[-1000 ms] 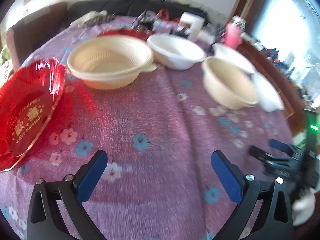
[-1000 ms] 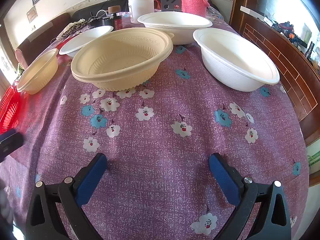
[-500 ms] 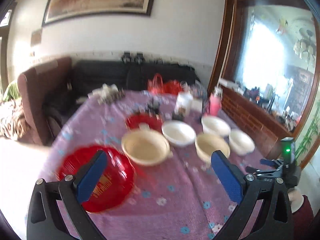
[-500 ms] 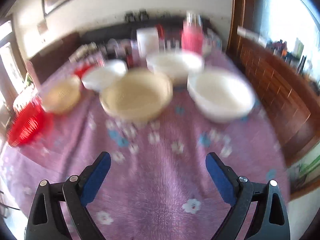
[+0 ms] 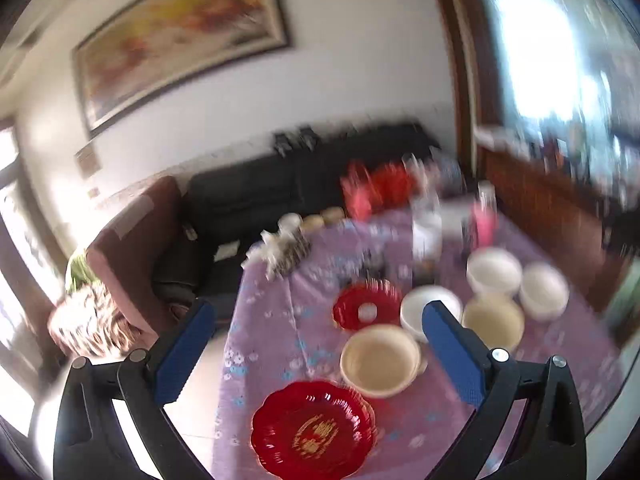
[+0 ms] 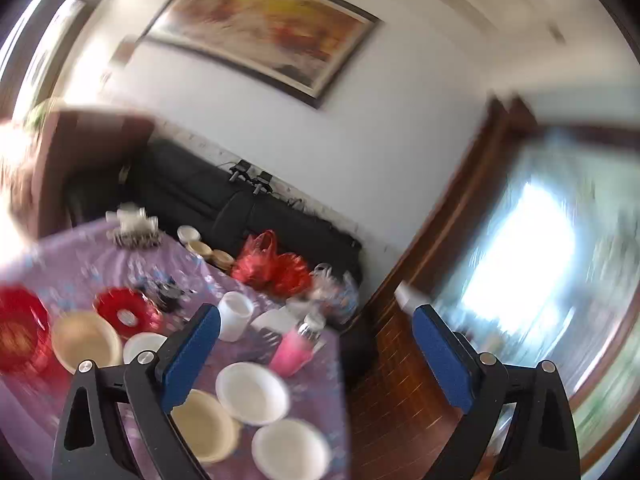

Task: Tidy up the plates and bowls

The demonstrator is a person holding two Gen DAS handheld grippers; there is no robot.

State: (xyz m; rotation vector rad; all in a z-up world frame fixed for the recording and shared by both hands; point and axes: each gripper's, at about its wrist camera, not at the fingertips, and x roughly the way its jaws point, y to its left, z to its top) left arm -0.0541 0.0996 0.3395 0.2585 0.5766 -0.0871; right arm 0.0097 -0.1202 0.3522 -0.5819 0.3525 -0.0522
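Both grippers are raised high above the table and hold nothing. My left gripper (image 5: 316, 344) is open; below it lie a large red plate (image 5: 314, 428), a cream bowl (image 5: 380, 360), a smaller red plate (image 5: 366, 306), a white bowl (image 5: 420, 306), another cream bowl (image 5: 494, 320) and two white bowls (image 5: 494, 270) (image 5: 544, 290). My right gripper (image 6: 316, 354) is open too; it sees a cream bowl (image 6: 86, 340), a red plate (image 6: 124, 312), white bowls (image 6: 252, 392) (image 6: 290, 450) and a cream bowl (image 6: 204, 426).
The purple flowered tablecloth (image 5: 280, 328) covers the table. A pink bottle (image 6: 292, 350), a white jar (image 6: 236, 314) and red bags (image 6: 272, 266) crowd the far end. A black sofa (image 5: 256, 196) and a brown armchair (image 5: 136, 240) stand beyond. Wooden panelling (image 6: 400, 392) runs along the right.
Both grippers have risen far above the table and tilted up; the bowls and plates now look small and the wall picture has come into view. Both stay open.
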